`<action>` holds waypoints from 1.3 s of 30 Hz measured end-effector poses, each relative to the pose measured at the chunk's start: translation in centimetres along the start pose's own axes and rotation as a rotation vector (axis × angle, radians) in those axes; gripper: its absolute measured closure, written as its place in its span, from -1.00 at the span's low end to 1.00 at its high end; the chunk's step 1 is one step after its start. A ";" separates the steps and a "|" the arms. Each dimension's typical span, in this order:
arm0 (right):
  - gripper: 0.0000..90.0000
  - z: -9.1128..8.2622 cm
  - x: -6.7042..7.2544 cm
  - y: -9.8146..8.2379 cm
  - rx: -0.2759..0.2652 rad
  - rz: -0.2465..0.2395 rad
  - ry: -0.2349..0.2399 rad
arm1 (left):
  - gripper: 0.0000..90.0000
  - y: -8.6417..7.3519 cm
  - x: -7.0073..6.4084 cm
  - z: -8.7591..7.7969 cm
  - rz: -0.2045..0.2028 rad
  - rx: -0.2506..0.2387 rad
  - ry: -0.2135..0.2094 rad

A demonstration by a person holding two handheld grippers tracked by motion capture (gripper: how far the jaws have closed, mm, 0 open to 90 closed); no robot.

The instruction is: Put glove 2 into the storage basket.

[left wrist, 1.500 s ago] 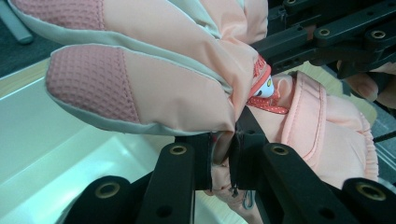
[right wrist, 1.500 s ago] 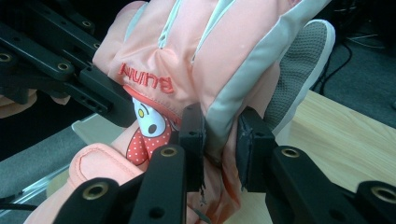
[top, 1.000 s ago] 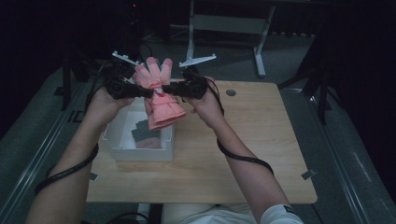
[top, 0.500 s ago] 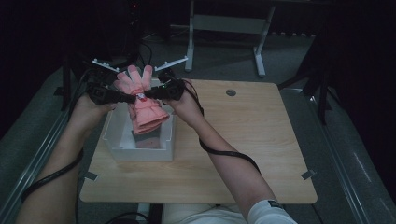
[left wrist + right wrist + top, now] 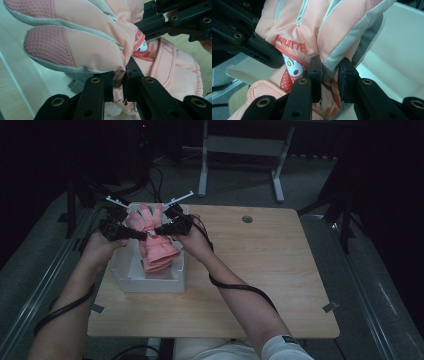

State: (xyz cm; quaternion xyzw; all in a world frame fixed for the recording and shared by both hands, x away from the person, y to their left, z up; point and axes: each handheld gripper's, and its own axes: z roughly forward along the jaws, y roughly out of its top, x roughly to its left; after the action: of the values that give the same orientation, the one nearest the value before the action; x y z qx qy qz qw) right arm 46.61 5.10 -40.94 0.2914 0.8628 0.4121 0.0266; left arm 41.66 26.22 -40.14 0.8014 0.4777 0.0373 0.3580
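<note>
**Pink glove held over white bin**

We see a pink glove [image 5: 152,237] gripped from both sides above an open white bin [image 5: 131,282] at the left part of the wooden table [image 5: 260,270]. The left gripper [image 5: 131,234] has its jaws closed down to a narrow gap on the glove's edge; its own view shows fabric pinched between them [image 5: 119,77]. The right gripper [image 5: 162,229] likewise clamps the glove near the grey side seam [image 5: 329,72], jaws nearly together. Glove fingers point away from the person, cuff hanging down toward the bin. A cartoon face patch [image 5: 293,67] sits below stitched lettering. We make out something grey [image 5: 75,85] lying inside the bin.
</note>
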 end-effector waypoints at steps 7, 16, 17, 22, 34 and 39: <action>0.68 2.1 -0.1 -0.5 0.062 0.015 -0.028 | 0.79 -0.6 1.0 1.5 -0.001 0.047 0.019; 0.69 4.7 0.3 -0.6 0.154 0.066 -0.051 | 0.78 -1.5 2.3 2.7 -0.040 0.112 0.034; 0.69 5.0 0.4 -0.6 0.168 0.060 -0.059 | 0.78 -1.6 2.4 2.9 -0.040 0.127 0.039; 0.68 5.5 0.6 -0.3 0.218 0.059 -0.069 | 0.78 -1.7 2.5 3.2 -0.018 0.156 0.059; 0.46 6.0 -0.1 -0.1 0.260 0.106 -0.069 | 0.40 -1.3 1.3 3.8 0.021 0.200 0.233; 0.33 6.0 -0.3 -0.1 0.263 0.127 -0.065 | 0.19 -1.4 1.3 3.3 0.030 0.168 0.278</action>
State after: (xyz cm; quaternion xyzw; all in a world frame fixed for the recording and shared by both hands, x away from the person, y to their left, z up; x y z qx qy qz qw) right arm 48.55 9.08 -45.07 0.3596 0.8880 0.2865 -0.0100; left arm 42.62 25.86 -43.77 0.8227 0.5120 0.1133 0.2197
